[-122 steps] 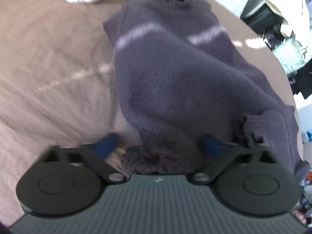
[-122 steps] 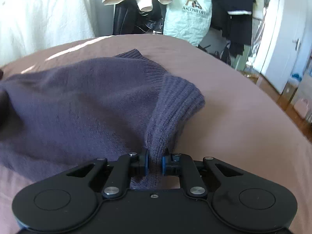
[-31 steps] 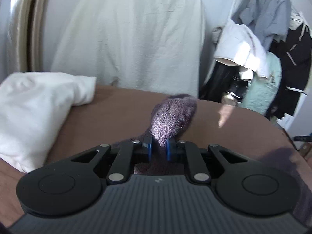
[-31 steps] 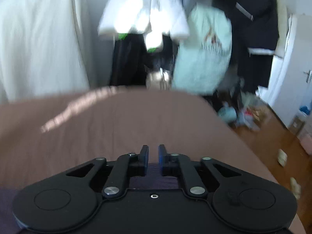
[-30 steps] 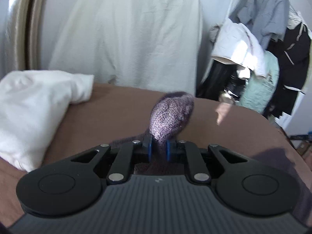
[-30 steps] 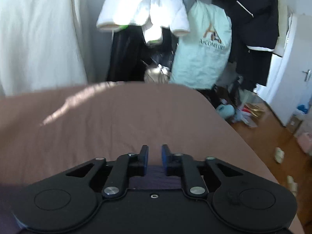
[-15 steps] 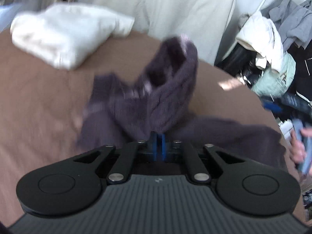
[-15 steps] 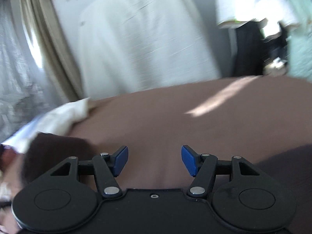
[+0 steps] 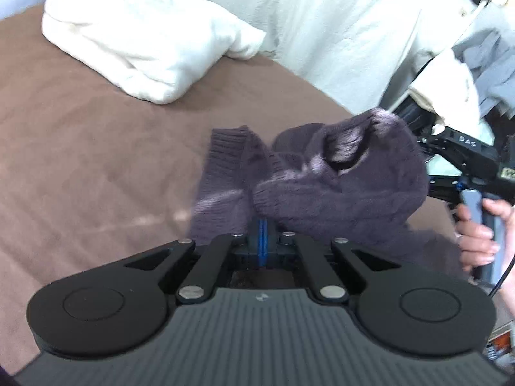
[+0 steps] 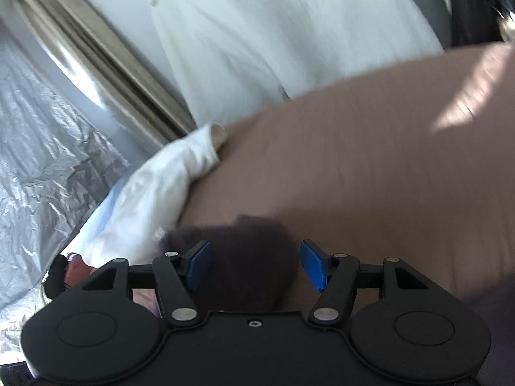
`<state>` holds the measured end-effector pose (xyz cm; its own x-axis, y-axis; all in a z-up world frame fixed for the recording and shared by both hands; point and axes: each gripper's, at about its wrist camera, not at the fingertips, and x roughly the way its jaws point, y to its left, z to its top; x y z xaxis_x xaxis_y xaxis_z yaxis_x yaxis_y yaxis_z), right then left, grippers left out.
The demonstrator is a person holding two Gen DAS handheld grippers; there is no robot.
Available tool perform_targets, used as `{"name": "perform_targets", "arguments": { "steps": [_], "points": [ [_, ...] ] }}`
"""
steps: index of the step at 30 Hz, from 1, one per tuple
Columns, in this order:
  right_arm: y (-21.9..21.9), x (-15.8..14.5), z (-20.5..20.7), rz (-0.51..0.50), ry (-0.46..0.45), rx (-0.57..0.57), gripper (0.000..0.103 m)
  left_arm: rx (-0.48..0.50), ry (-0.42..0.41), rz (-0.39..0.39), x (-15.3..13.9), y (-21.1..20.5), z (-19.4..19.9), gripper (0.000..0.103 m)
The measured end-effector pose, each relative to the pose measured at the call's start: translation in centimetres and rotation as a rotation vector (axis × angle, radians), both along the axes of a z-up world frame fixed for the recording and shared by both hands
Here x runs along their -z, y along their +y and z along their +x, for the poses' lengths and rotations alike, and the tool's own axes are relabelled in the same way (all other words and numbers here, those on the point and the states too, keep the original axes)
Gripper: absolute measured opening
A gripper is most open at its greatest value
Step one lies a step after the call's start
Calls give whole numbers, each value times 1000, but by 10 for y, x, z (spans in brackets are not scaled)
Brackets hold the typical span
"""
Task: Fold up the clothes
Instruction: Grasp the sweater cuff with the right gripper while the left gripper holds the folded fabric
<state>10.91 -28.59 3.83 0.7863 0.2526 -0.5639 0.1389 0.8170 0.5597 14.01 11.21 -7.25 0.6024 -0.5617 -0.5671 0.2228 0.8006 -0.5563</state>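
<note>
A dark purple knit sweater (image 9: 338, 180) lies bunched on the brown bed cover (image 9: 96, 148). My left gripper (image 9: 263, 234) is shut on a fold of it, and the fabric humps up just beyond the fingertips. In the right wrist view my right gripper (image 10: 256, 265) is open, its blue pads (image 10: 313, 265) wide apart, with a blurred dark part of the sweater (image 10: 248, 257) lying between and below them. The right gripper and the hand holding it also show in the left wrist view (image 9: 473, 173), at the right beside the sweater.
A folded white garment (image 9: 141, 45) lies at the bed's far left; it also shows in the right wrist view (image 10: 154, 189). A white sheet (image 9: 338, 16) hangs behind the bed. Curtains (image 10: 96, 58) and silver foil (image 10: 38, 160) are on the left. Hanging clothes (image 9: 482, 54) are on the right.
My right gripper has let go and opened, and swung left toward the white garment. My left gripper has closed tighter on the sweater and tilted down, so the bunched sweater now shows.
</note>
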Motion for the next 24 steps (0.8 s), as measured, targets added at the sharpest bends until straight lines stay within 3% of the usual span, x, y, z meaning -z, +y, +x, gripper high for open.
{"name": "perform_targets", "arguments": {
  "steps": [2,5,7,8,10,12,14,17,19,20,24],
  "points": [
    [6,-8,1,-30,-13,-19,67,7,-16,-40,-2,-4,6,2],
    [20,-8,-5,-73,-12,-91,67,16,-65,-36,-4,-10,10,7],
    [34,-3,-7,-133,10,-157,48,14,-45,-26,-1,-14,13,18],
    [43,0,-6,-180,26,-192,19,11,-35,-30,1,-14,14,18],
    [61,0,-14,-305,3,-220,18,6,-28,-39,0,-9,12,18],
    [73,-8,-32,-366,-61,-240,17,5,-35,-69,-4,-3,10,18],
    [77,-16,-50,-299,-98,-274,16,6,-40,-104,-9,3,7,18],
    [90,-10,-74,-241,-82,-368,16,49,-25,-207,-10,6,7,23],
    [99,11,-85,-226,7,-419,16,92,6,-252,-7,1,9,39],
    [104,21,-89,-225,55,-439,16,112,20,-267,-5,-2,9,41],
    [104,29,-106,-196,67,-465,16,190,53,-169,0,-31,8,41]
  ]
}}
